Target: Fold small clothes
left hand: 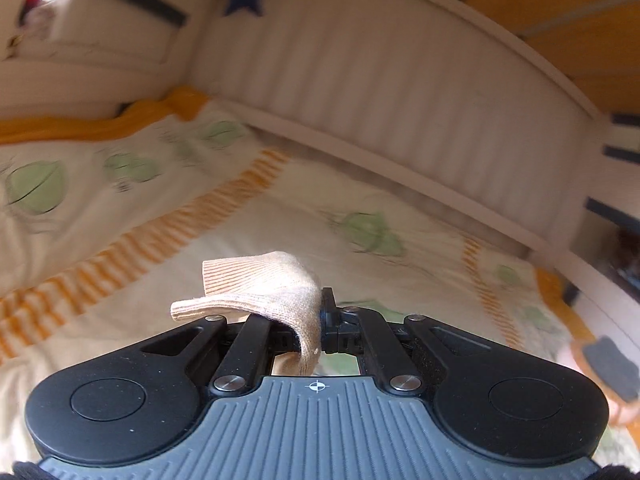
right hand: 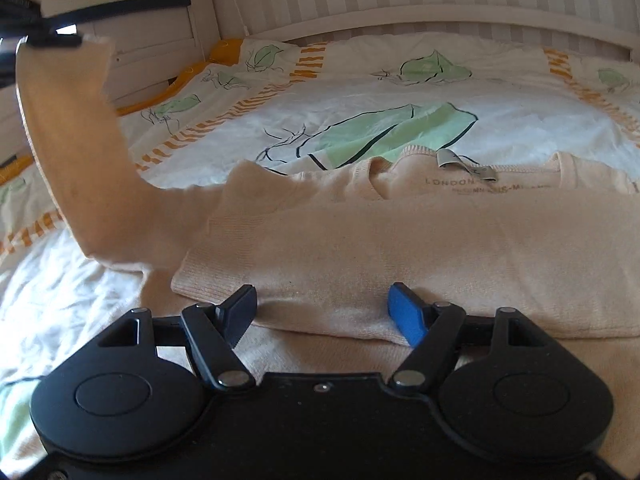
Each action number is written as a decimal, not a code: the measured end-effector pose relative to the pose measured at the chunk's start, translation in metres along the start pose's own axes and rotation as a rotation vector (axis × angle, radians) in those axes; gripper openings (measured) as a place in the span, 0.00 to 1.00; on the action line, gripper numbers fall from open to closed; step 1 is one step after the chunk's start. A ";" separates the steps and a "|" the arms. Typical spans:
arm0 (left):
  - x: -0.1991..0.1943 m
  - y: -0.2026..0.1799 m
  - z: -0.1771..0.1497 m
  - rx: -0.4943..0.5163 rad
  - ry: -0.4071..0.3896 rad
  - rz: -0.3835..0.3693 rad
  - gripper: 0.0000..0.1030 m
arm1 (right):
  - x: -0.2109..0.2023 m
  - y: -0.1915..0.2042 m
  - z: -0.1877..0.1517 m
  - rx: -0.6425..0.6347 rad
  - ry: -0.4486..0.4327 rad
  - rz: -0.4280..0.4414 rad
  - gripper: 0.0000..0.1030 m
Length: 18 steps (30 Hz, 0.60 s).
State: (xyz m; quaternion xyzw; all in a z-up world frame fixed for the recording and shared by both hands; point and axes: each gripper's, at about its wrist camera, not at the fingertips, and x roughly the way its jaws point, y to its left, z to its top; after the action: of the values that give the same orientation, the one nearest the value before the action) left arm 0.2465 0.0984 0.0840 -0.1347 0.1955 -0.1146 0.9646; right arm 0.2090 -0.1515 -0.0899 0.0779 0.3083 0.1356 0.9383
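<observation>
A small peach knitted sweater [right hand: 400, 240] is seen spread on a bed, on a white duvet cover [right hand: 360, 92] printed with green leaves and orange striped bands. In the right wrist view its lower part is folded up over the body, the neckline with its grey label [right hand: 466, 164] lies beyond the fold, and a line of printed lettering is partly read beneath the label. The right gripper [right hand: 324, 310] is held low over the folded near edge of the garment with its jaws well apart, one dark finger and one blue finger [right hand: 408, 314] resting on or just above the knit; nothing is pinched between them. The sweater's sleeve [right hand: 68, 128] is lifted from the bed at the left of that view and drawn upward to a dark gripper tip at the top left corner. In the left wrist view, which is blurred, the ribbed cuff [left hand: 256, 288] of that sleeve is seen clamped in the left gripper [left hand: 326, 314], whose jaws are closed together on the fabric. A white slatted bed rail [left hand: 400, 100] is seen behind the bedding.
</observation>
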 end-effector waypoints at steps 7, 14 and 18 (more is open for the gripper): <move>0.038 -0.105 -0.060 0.106 0.130 -0.179 0.04 | -0.064 -0.029 0.026 0.065 -0.065 -0.004 0.80; 0.095 -0.173 -0.159 0.197 0.356 -0.287 0.31 | -0.122 -0.093 0.003 0.166 -0.027 -0.202 0.80; 0.099 -0.194 -0.194 0.222 0.433 -0.354 0.73 | -0.145 -0.118 -0.008 0.201 -0.005 -0.259 0.80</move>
State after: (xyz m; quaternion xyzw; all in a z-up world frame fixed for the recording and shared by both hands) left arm 0.2233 -0.1523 -0.0629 -0.0330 0.3564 -0.3277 0.8744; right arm 0.1166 -0.3067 -0.0423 0.1311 0.3253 -0.0182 0.9363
